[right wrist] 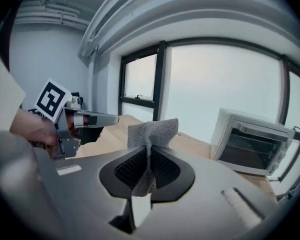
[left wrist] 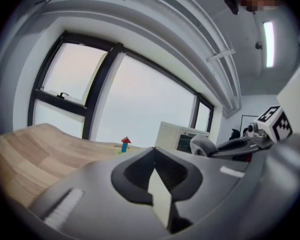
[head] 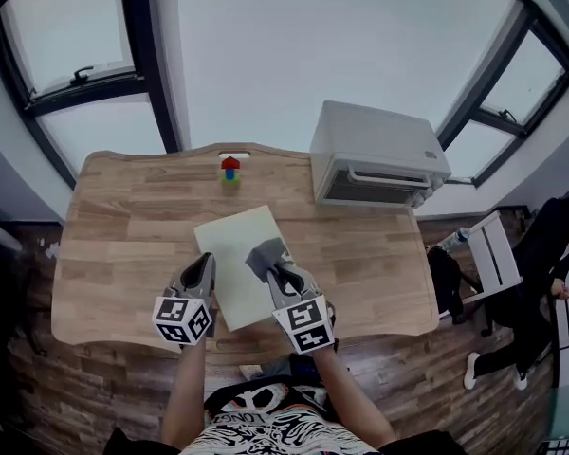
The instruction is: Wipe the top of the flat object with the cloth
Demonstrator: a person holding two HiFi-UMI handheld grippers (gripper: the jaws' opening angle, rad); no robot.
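Cloth (right wrist: 154, 130) was pinched in the right gripper's (right wrist: 147, 153) jaws, its free end beyond their tips, needing broad, flat contact with the flat object (head: 229, 252) below; the left gripper's (left wrist: 153, 165) jaws were closed together.

Right tongs (head: 278, 269) holding grey cloth (head: 265, 253), pale board (head: 228, 240), wooden table (head: 114, 254)

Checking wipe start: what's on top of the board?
The cloth, pinched in the right gripper, hangs over the right side of the board; contact unclear. The rest looks bare; the patch beneath cloth and gripper is hidden.
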